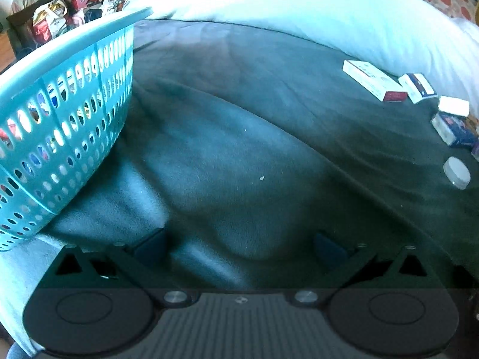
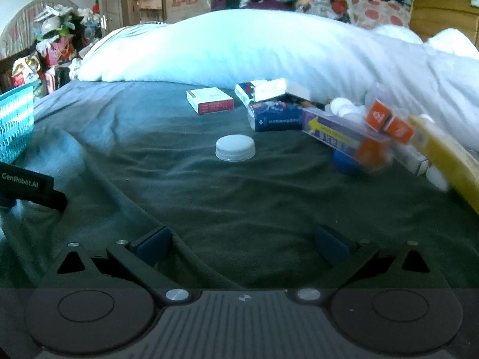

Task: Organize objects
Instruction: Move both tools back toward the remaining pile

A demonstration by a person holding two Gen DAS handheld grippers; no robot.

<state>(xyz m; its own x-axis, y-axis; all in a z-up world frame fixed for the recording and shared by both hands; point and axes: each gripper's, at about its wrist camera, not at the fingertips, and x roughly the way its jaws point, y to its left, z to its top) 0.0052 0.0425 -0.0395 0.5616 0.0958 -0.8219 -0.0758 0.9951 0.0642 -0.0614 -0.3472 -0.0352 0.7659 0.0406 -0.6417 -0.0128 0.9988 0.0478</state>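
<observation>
Left wrist: my left claw (image 1: 239,248) gapes wide, nothing btwn the pads, over the dark green blanket (image 1: 227,155). Teal basket (image 1: 60,125) sits just to its left, tilted, w/ items showing thru the holes. Far right: white-red box (image 1: 374,80), a few more small boxes, white lid (image 1: 456,172), all near the white duvet (image 1: 299,9).

Right wrist: my right claw (image 2: 244,242) also wide open, empty. White lid (image 2: 235,148) lies alone straight ahead; white-red box (image 2: 209,100) behind it. Right of that, a blurry pile: blue box (image 2: 275,116), purple box (image 2: 335,131), orange cartons (image 2: 389,122), yellow item (image 2: 446,155). Basket at far left edge.
</observation>
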